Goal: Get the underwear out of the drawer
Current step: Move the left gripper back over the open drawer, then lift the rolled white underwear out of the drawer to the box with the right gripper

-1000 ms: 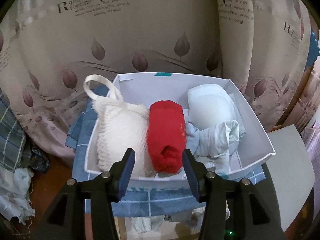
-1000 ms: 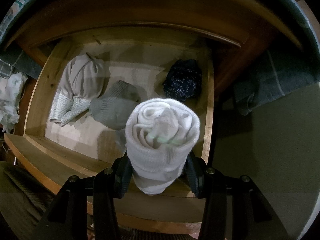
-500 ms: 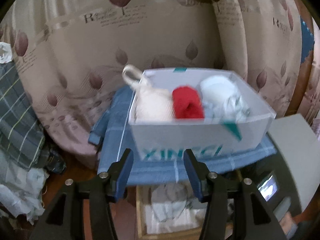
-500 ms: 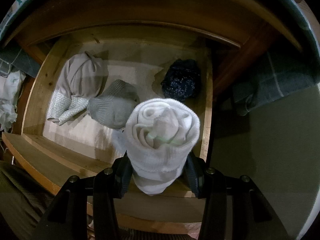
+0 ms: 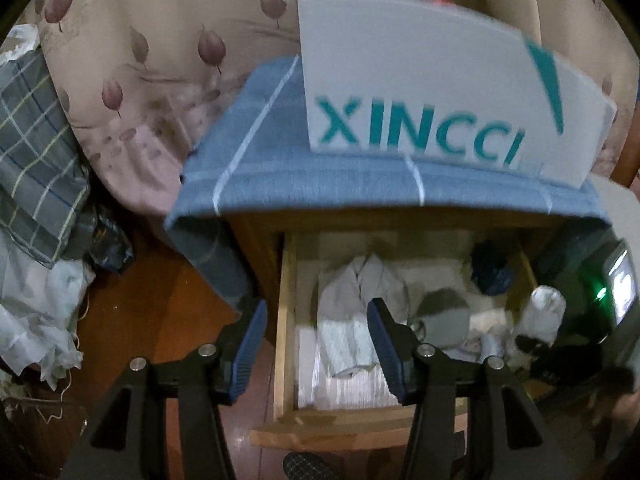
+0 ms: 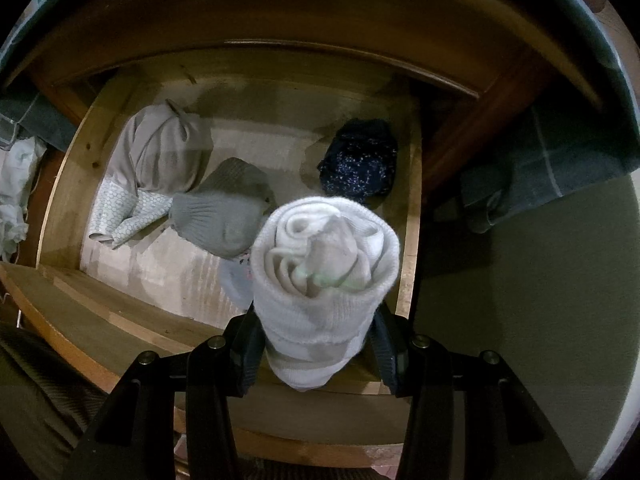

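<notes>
Gripping a white roll of knit underwear between its pads, the right gripper holds it above the open wooden drawer, clear of the drawer floor. Left in the drawer: a beige bundle at the left, a grey roll beside it, a dark speckled roll against the right wall. Left gripper has its jaws apart with nothing between them, over the drawer's left wall, below a white box on a blue cloth.
</notes>
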`<action>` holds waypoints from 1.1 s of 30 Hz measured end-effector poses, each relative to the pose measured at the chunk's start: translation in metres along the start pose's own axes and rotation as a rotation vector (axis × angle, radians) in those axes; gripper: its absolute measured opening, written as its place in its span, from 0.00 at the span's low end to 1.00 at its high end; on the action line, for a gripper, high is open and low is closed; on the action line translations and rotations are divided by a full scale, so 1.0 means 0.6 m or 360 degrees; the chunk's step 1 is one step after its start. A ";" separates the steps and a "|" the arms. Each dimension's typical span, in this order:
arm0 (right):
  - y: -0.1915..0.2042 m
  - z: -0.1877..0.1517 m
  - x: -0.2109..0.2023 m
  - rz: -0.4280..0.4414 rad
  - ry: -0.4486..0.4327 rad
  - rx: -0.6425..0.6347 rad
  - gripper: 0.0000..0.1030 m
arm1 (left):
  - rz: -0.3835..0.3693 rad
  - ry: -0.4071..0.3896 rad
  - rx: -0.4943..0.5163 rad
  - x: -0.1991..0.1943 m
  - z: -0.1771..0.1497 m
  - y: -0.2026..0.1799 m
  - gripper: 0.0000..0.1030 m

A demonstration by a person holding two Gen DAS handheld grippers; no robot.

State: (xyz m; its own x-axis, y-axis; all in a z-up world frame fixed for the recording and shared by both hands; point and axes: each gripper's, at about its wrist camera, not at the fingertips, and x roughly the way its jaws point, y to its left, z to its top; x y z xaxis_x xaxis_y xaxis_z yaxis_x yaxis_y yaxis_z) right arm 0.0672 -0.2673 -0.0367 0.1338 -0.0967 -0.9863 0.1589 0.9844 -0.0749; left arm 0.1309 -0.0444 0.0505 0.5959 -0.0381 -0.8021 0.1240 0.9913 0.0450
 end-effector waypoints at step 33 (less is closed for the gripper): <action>0.008 0.000 -0.029 0.0012 -0.0121 -0.0060 0.43 | 0.0002 0.0079 -0.0127 0.060 -0.051 0.024 0.52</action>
State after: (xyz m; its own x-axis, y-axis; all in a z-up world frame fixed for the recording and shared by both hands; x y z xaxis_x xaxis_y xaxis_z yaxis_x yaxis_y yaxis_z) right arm 0.0660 -0.2607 -0.0197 0.2090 -0.0988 -0.9729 0.1211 0.9898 -0.0744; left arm 0.1299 -0.0279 0.0043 0.5555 -0.0325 -0.8309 0.0585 0.9983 0.0000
